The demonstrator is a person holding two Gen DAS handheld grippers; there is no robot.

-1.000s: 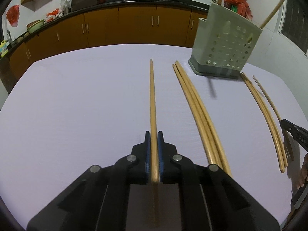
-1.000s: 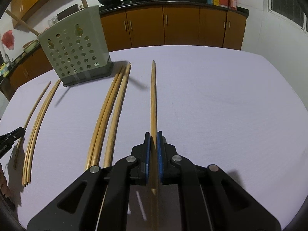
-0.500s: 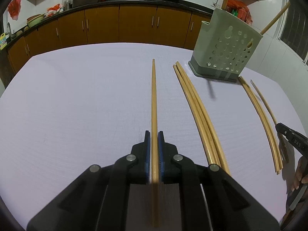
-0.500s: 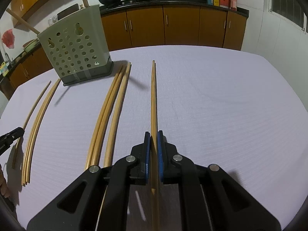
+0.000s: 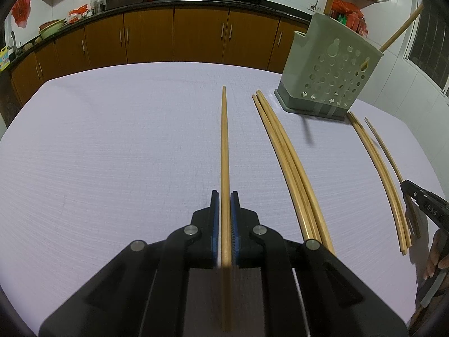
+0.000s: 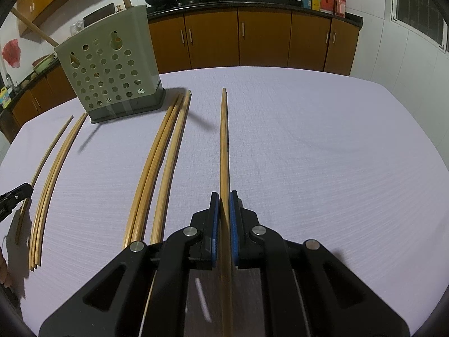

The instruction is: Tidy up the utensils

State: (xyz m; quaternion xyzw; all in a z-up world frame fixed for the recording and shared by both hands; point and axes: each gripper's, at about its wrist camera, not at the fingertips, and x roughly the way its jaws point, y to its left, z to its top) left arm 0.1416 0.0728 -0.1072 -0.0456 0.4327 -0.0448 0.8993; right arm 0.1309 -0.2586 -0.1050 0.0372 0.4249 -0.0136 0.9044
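Each gripper is clamped on one chopstick: the left gripper (image 5: 224, 196) pinches its chopstick (image 5: 224, 140), the right gripper (image 6: 223, 196) another chopstick (image 6: 223, 140). Both sticks jut straight ahead between the jaws, above the table (image 5: 112, 154).

Right gripper (image 6: 224, 196) clamped on one chopstick (image 6: 223, 140), pointing away over lilac tablecloth (image 6: 322, 154). Three loose chopsticks (image 6: 160, 163) just left, another bunch (image 6: 50, 174) further left. Perforated green holder (image 6: 109, 75) beyond, sticks inside. Left gripper (image 6: 16, 193) tip at left edge.
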